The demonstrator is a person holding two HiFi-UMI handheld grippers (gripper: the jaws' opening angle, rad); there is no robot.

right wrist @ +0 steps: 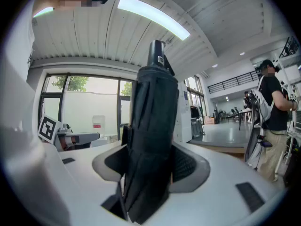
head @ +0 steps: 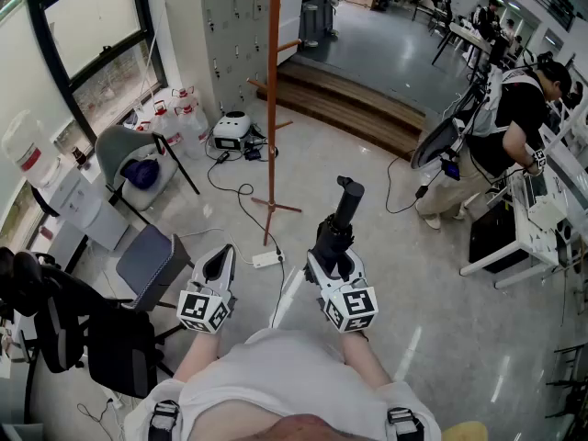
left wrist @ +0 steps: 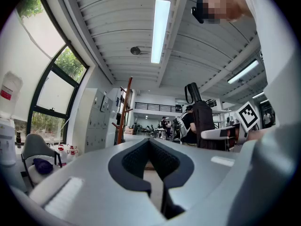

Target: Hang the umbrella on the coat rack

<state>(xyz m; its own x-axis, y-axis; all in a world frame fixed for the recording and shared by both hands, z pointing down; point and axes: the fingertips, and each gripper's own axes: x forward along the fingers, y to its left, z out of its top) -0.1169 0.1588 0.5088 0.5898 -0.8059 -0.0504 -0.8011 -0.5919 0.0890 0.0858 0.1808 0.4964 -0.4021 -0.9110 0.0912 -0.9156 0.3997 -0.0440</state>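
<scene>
In the head view, the left claw [head: 219, 263] and the right claw [head: 333, 263] sit side by side, low in the middle. The right claw holds a black folded cloth umbrella [head: 342, 217], which points to 12 o'clock. A tall brown wooden coat rack [head: 273, 108] stands on the grey shiny floor [head: 367, 182] at 11 o'clock from the umbrella. They are apart. A person in a black top [head: 514, 118] bends at a white desk [head: 528, 232] at 2 o'clock.

In the left gripper view, the left claw [left wrist: 149, 145] is closed tight with nothing in it. The coat rack [left wrist: 124, 109] stands far off at 11 o'clock. The umbrella [left wrist: 200, 119] stands up at 2 o'clock.

In the right gripper view, the right claw [right wrist: 150, 166] squeezes the umbrella [right wrist: 150, 121] from both sides. The umbrella stands up between the pads and leans a little to 1 o'clock.
</scene>
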